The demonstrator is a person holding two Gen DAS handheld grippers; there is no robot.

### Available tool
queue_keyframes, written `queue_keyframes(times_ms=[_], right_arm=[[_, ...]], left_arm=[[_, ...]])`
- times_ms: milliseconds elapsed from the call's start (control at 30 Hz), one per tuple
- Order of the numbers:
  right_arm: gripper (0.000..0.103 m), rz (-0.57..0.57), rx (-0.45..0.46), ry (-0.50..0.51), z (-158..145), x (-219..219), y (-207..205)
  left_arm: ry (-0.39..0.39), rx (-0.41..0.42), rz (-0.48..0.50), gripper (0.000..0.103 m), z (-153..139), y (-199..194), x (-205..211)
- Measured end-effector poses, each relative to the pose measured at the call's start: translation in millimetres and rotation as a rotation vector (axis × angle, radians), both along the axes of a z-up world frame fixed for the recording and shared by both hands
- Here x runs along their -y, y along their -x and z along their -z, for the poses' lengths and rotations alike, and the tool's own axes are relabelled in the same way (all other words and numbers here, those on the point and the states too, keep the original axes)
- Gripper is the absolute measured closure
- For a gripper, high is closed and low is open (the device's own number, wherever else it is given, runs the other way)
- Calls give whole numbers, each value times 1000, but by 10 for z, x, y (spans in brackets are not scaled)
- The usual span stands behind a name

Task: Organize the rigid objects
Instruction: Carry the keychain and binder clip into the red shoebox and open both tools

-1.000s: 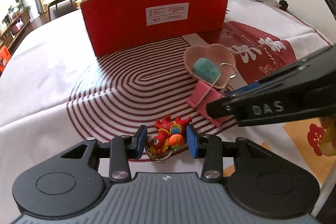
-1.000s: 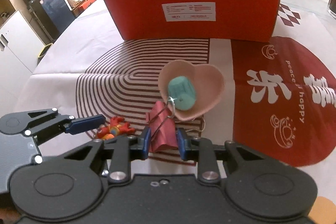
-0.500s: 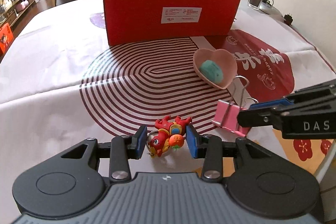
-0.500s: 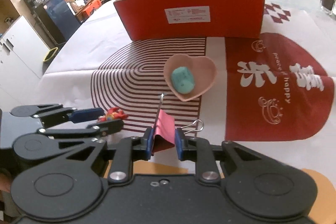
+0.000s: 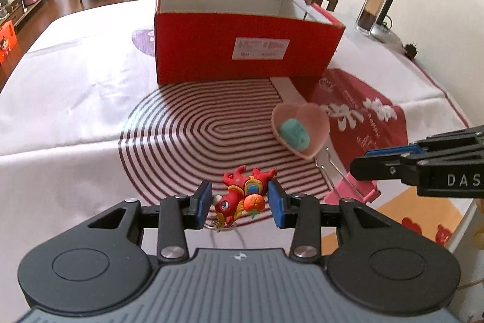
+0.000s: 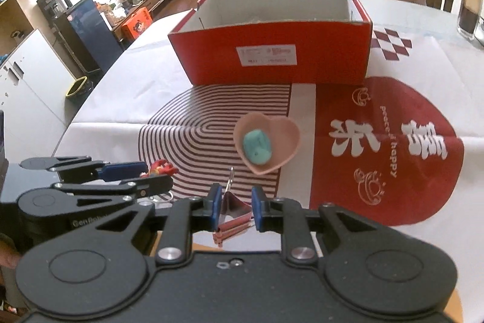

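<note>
the left gripper (image 5: 239, 200) has its blue pads closed onto a red toy figure (image 5: 242, 196), which hangs between them clear of the cloth with its key ring dangling below. the right gripper (image 6: 233, 206) pinches a pink binder clip (image 6: 231, 215) by its body, one wire handle sticking up toward 12 o'clock. both loads sit well short of the open red box (image 6: 272, 50), which stands at 12 o'clock in both wrist views. a pink heart dish (image 6: 267, 143) holding a teal block (image 6: 257, 147) lies on the tablecloth (image 5: 75, 99) between the grippers and the box, at about 1 o'clock from each. the likeliest trouble is the clip: its sloped sides could let it squirt out of the pads if the squeeze eases. the toy's lumpy shape gives uneven contact, so it may twist or drop on a fast swing. the two grippers travel close together and could knock, and a low path could clip the dish or the box's near wall.
</note>
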State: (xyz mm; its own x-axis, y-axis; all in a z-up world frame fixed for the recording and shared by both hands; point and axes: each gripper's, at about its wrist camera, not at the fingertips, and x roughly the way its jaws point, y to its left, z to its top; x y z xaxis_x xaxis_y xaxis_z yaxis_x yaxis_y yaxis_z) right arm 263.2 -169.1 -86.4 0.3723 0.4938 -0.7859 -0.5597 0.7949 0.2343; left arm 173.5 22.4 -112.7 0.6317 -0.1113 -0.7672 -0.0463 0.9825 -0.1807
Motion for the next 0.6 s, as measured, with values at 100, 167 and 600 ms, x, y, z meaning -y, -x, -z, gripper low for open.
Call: queue_keyframes(times_ms=[100, 167, 600], right_arm=[[83, 0, 8, 3, -33, 3, -55], [83, 3, 2, 0, -38, 9, -82], [83, -12, 52, -29, -449, -50, -386]], left_arm=[[1, 13, -6, 64, -70, -44, -17], [5, 14, -16, 64, -101, -70, -37], [48, 48, -51, 64, -455, -358, -151]])
